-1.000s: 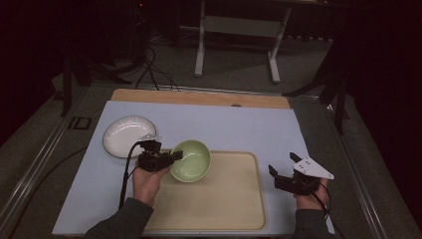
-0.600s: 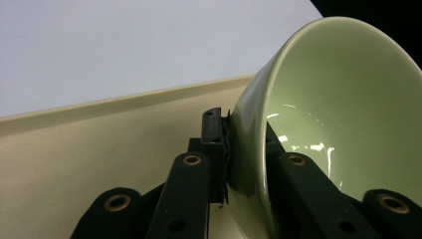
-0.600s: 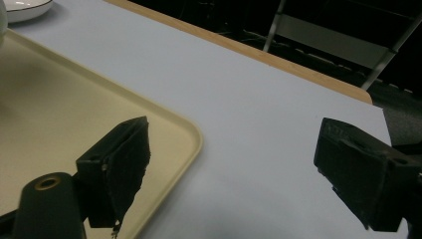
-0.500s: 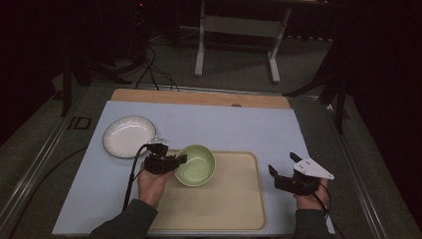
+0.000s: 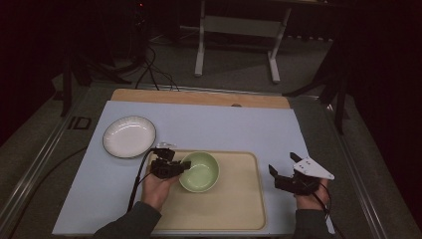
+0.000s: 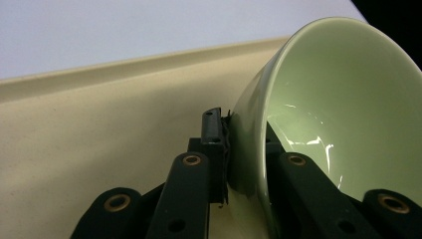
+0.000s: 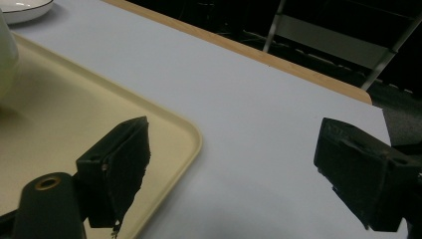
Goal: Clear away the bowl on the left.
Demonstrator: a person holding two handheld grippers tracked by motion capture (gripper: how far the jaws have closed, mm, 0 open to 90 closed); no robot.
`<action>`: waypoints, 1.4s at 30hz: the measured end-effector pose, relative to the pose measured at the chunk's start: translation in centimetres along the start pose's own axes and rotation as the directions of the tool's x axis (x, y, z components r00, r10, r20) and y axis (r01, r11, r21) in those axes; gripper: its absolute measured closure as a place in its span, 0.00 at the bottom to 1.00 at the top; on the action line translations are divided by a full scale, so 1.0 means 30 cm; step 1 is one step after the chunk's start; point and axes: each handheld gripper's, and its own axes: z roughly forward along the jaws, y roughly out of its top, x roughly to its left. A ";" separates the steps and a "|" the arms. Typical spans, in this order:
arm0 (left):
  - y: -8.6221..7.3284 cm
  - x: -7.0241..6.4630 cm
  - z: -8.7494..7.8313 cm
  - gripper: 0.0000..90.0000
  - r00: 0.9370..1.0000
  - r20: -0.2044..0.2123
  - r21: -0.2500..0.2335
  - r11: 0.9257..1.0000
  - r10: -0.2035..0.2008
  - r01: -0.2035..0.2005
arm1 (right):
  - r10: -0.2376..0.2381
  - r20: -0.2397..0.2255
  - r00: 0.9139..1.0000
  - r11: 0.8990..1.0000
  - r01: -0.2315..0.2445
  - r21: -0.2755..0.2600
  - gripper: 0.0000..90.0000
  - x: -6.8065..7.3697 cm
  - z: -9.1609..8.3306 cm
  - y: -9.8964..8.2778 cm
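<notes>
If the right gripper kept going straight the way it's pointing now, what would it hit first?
Probably nothing soon. The right gripper, jaws open, points across the bare blue mat just beside the tray corner, toward the table's wooden far edge. Depth is hard to judge, so its left jaw might graze the tray rim.

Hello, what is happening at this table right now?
A person works with a gripper in each hand. The left gripper is shut on the rim of a green bowl, one jaw inside and one outside, and holds it over the beige tray. The right gripper waits open above the blue mat, just right of the tray, holding nothing. A white plate sits on the mat beyond the tray's left corner.
</notes>
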 end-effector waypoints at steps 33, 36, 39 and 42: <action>-0.028 0.014 0.031 0.72 0.999 0.049 0.071 0.997 0.011 -0.015 | -0.003 0.003 1.000 1.000 0.003 0.000 0.15 -0.002 -0.002 -0.001; -0.023 0.018 0.020 0.67 0.999 0.053 0.058 0.998 0.012 -0.015 | -0.001 0.003 1.000 1.000 0.001 0.000 0.15 -0.002 -0.002 -0.001; -0.015 0.037 -0.004 0.63 0.998 0.066 0.026 1.000 -0.010 0.008 | -0.003 0.002 1.000 1.000 0.003 0.000 0.15 -0.001 -0.002 0.000; -0.010 0.047 -0.017 0.61 0.997 0.069 0.011 1.000 -0.017 0.016 | -0.002 0.002 1.000 1.000 0.002 0.001 0.15 -0.001 -0.002 0.000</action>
